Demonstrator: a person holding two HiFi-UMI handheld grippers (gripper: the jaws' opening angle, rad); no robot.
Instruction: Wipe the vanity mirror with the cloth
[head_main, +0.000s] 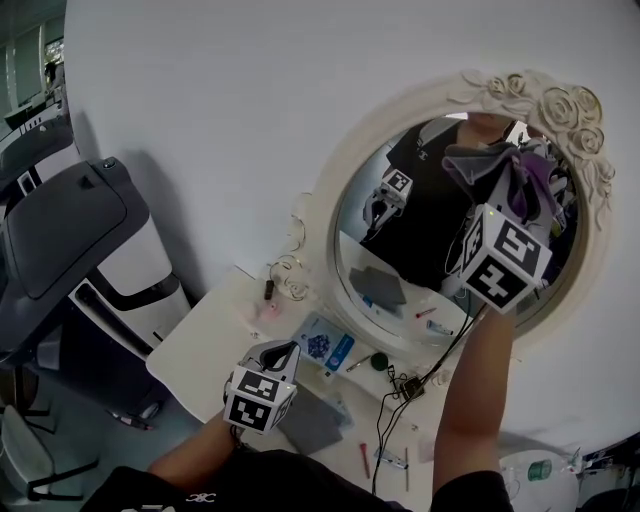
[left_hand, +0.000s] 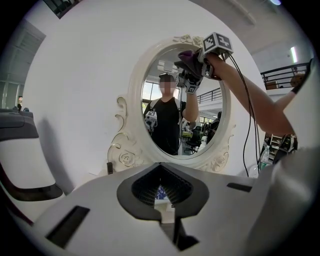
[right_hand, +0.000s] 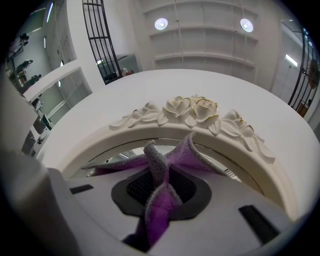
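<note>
Right gripper's (right_hand: 160, 192) jaws pinch the cloth (right_hand: 190, 152), seemingly touching the mirror (head_main: 400, 250) upper right; it should sweep flat, evenly. Left gripper's (left_hand: 165, 197) jaws rest together.

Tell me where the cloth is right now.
The cloth is pinched in the right gripper. It is at the head view's upper right, at the top of the vanity mirror, just below the rose carving on its frame.

purple cloth (right_hand: 167, 165) bunched against upright oval vanity mirror (head_main: 400, 245)
</note>
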